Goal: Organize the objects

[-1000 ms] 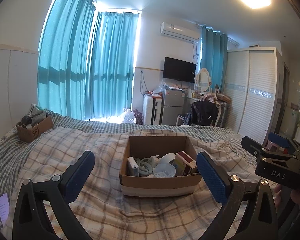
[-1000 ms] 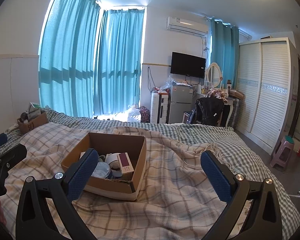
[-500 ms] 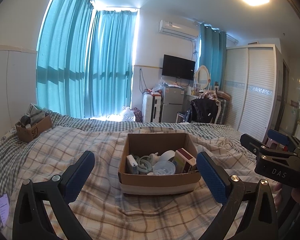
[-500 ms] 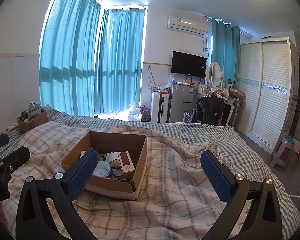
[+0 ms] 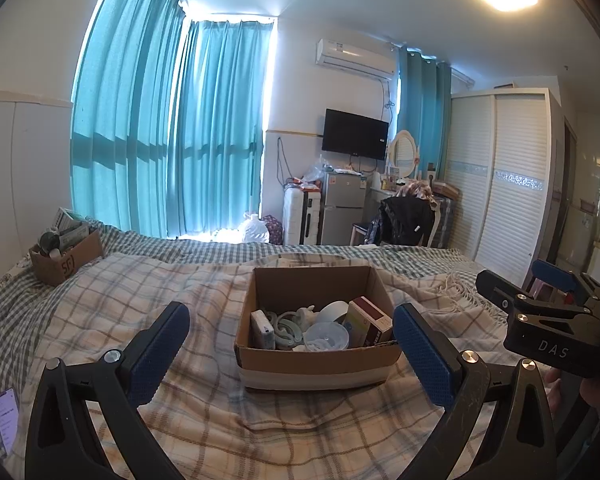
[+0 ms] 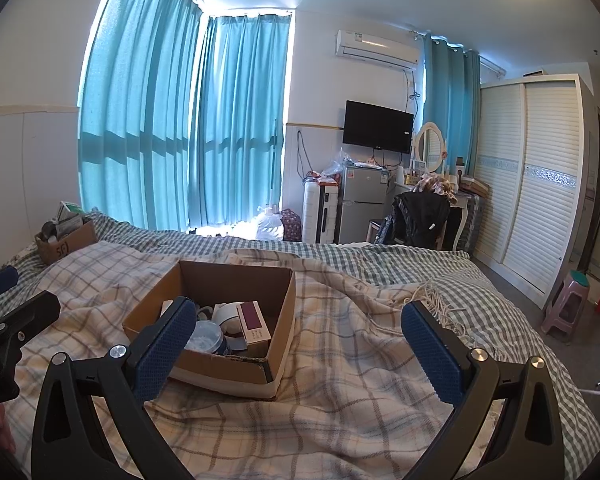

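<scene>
So we're on a bed [image 5: 100, 300] covered with a plaid blanket [image 5: 204, 432], and both claws are up in the air above it, holding nothing. Our left claw [image 5: 291, 350] is spread wide, and from its camera the open cardboard box [image 5: 318, 364] sits right between the two blue pads [image 5: 160, 354], though it's farther out on the blanket, not touching them. Our right claw [image 6: 300, 346] is spread wide too, with bare blanket between its tips and the same box [image 6: 220, 368] off to its left, partly behind its left pad.

Stuff inside the box: a small box with a dark red top [image 5: 370, 322] leaning on the right side, a clear round lidded container [image 5: 326, 338] in front, a white bowl-ish thing [image 5: 332, 312] behind it, a pale green coiled piece [image 5: 288, 328], and a small white pack [image 5: 262, 328] standing on the left. Can't make out any labels.

A second, smaller cardboard box [image 5: 66, 260] full of odds and ends sits at the far left corner of the bed, well apart from the main one. There's a phone [image 5: 6, 420] with a lit screen at the left edge of the left view.
</scene>
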{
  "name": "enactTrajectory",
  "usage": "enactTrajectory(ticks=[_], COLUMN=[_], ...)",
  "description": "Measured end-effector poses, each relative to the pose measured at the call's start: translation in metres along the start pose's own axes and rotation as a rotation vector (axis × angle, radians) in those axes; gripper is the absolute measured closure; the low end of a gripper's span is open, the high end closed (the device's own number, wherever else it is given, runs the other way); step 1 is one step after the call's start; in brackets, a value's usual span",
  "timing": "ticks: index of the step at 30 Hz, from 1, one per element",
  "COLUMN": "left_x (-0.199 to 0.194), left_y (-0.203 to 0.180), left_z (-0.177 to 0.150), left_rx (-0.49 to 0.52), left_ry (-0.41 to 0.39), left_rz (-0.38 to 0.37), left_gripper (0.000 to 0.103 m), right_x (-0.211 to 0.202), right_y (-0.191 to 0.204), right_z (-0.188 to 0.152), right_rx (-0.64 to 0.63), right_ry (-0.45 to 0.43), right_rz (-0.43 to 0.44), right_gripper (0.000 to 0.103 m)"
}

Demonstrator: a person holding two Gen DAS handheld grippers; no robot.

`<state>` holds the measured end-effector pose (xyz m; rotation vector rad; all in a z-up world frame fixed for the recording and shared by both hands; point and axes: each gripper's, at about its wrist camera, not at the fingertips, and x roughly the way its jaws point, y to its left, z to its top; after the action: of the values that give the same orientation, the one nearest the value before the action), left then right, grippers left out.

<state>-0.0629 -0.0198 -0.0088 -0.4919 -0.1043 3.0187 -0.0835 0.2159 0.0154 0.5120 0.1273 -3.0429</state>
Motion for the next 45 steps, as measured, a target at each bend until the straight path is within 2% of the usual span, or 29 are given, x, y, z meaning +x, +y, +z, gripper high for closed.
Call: enactTrajectory(ticks=[26,45], left_x=[0.0021,0.001], left_y=[0.0015,0.0016], left_z=[-0.001,-0.0014], left_rx=[0.018,0.03], left_ry=[0.018,0.015], left_rz=[0.013,0.049], left_gripper=[0.0,0.0], right_x=[0.0029,0.0031], right_y=[0.0007,-0.0014], right_z=[-0.0029,-0.0037], right_rx=[0.001,0.002], right_ry=[0.01,0.012], right_rz=[0.0,-0.001], right_gripper=[0.0,0.0])
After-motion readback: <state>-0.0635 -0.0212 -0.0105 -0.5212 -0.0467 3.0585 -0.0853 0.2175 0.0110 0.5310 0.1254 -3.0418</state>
